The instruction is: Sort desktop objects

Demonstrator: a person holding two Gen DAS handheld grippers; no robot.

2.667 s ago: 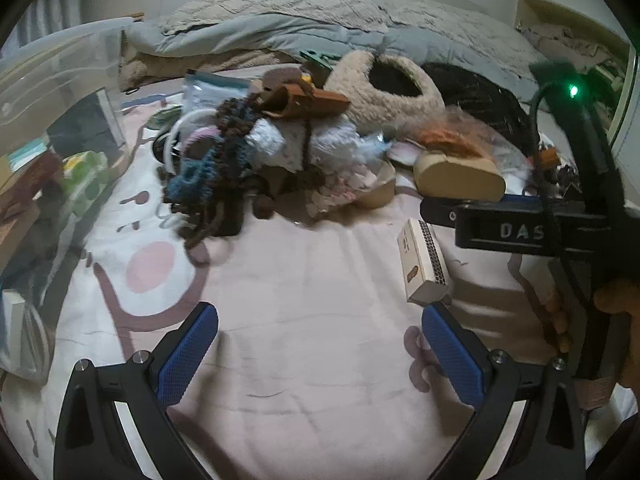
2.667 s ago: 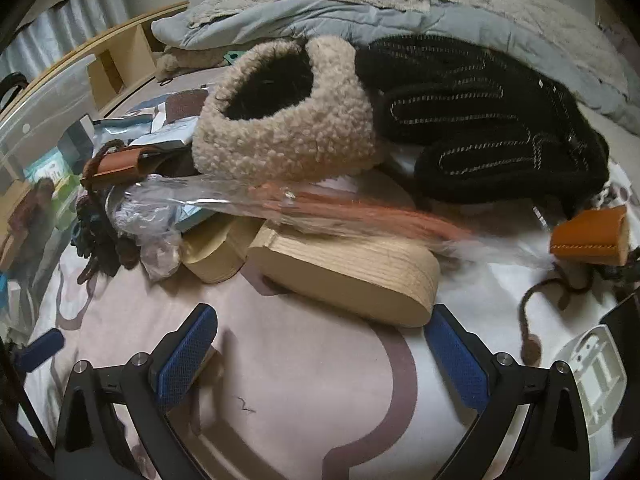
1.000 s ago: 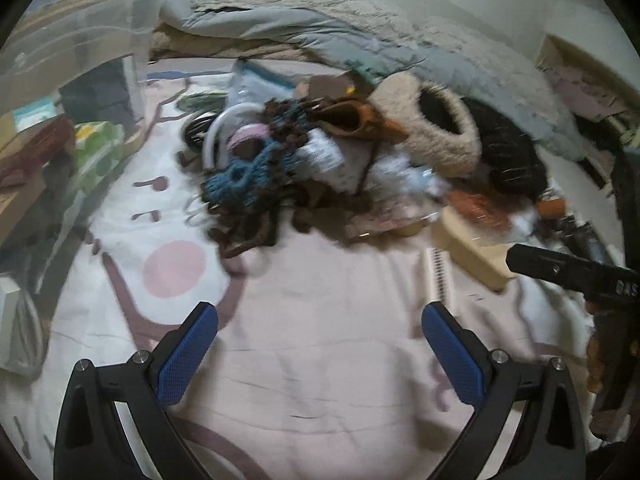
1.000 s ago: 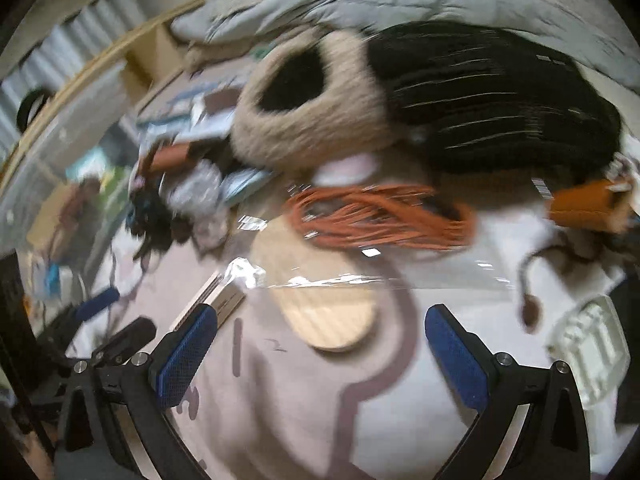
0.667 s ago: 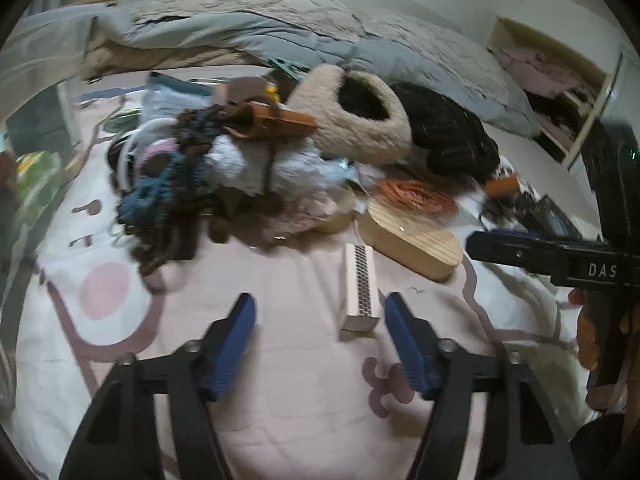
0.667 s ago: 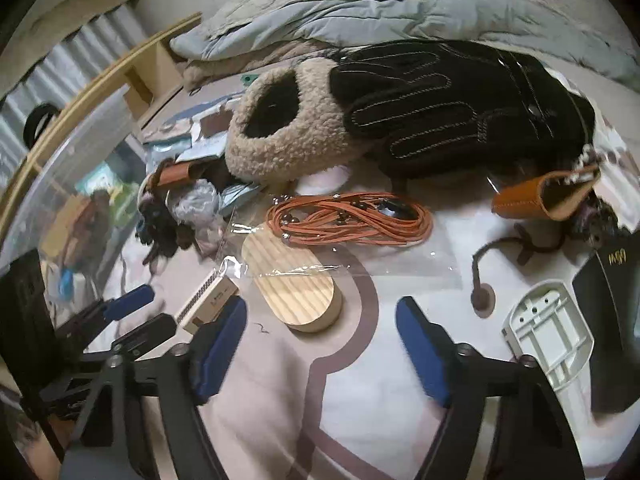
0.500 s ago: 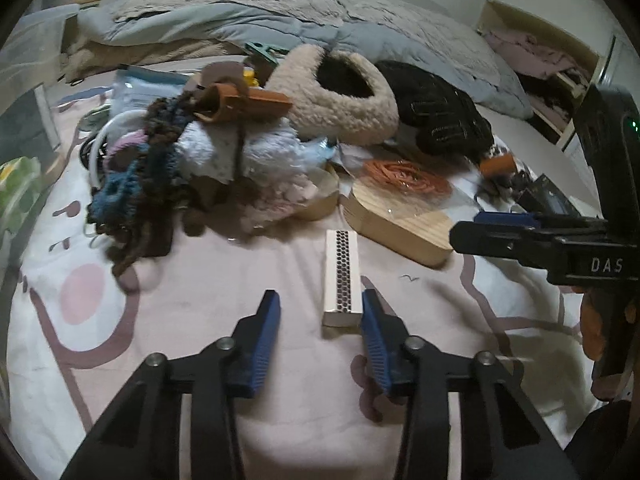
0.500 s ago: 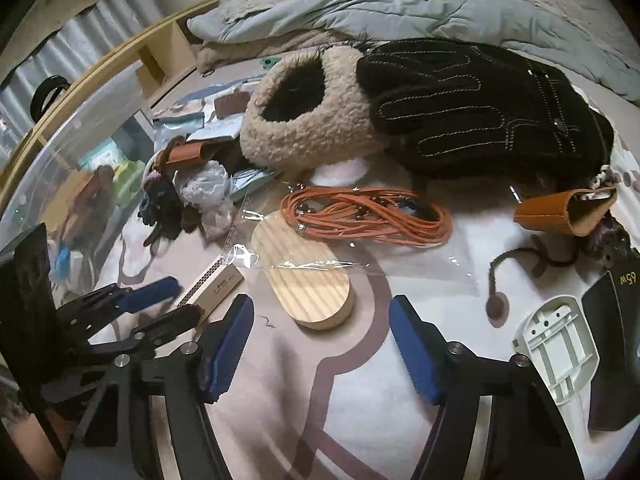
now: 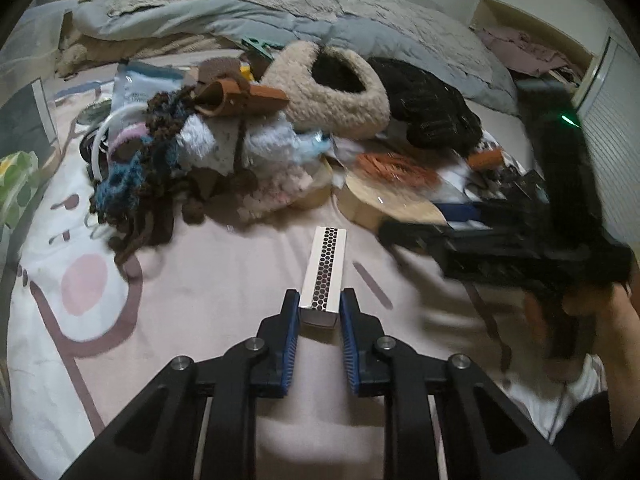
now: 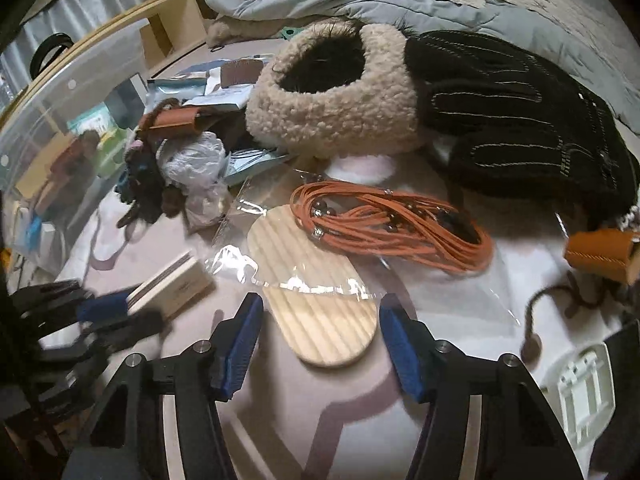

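Both grippers, 1 second after standing wide apart over the bedspread (image 9: 224, 264). The left gripper (image 9: 319, 312) has narrowed its jaws onto the near end of the matchbox (image 9: 323, 276), a slim white box with a honeycomb striking strip; the 2 blue pads now lie against its long sides and the jaws are closing the last of the way, so the box is grasped at 1 end with the rest projecting forward, away from the gripper. In the right wrist view the same box (image 10: 172, 284) appears to the left of the right gripper, held by the blurred left jaws.

The right gripper (image 10: 318, 340) has also drawn in from full width and its jaws are closing, yet they remain released: the wooden oval block (image 10: 316, 300) lies between the pads, near end just ahead of them, with a visible gap on each side (no contact yet). A clear plastic bag of orange cord (image 10: 392, 220) rests partly on the block's far end, beyond the fingertips.

Interpretation: 2 pickups appear under way at once, the matchbox secured first. Lifting the block will probably drag or tip the bag lying on it.
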